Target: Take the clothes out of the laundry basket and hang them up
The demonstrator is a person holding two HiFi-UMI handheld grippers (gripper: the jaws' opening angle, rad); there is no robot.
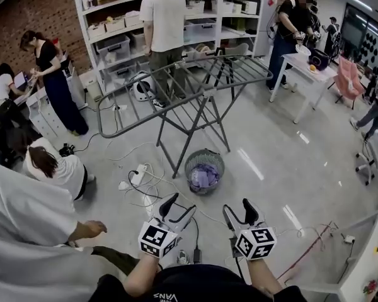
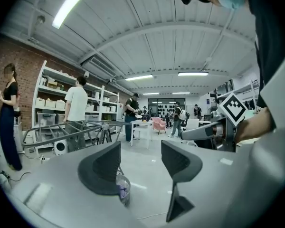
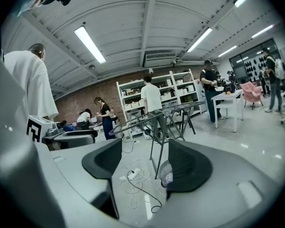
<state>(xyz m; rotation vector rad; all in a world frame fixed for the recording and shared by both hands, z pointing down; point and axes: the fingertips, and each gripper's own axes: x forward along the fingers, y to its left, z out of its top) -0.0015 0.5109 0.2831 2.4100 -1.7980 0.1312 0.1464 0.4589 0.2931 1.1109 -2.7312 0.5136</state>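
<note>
A round wire laundry basket (image 1: 205, 170) stands on the grey floor with purple clothes (image 1: 203, 177) inside. Behind it is a grey folding drying rack (image 1: 183, 87), bare of clothes. My left gripper (image 1: 179, 206) and right gripper (image 1: 235, 209) hover side by side near me, well short of the basket, both open with nothing between the jaws. In the left gripper view the basket (image 2: 124, 188) peeks out beside the left jaw and the rack (image 2: 69, 128) is beyond. In the right gripper view the basket (image 3: 166, 173) sits under the rack (image 3: 156, 119).
White power strips and cables (image 1: 140, 178) lie on the floor left of the basket. A person crouches at the left (image 1: 50, 167); others stand at white shelves (image 1: 176, 24) and a white table (image 1: 305, 74). A red cable (image 1: 309, 250) lies at the right.
</note>
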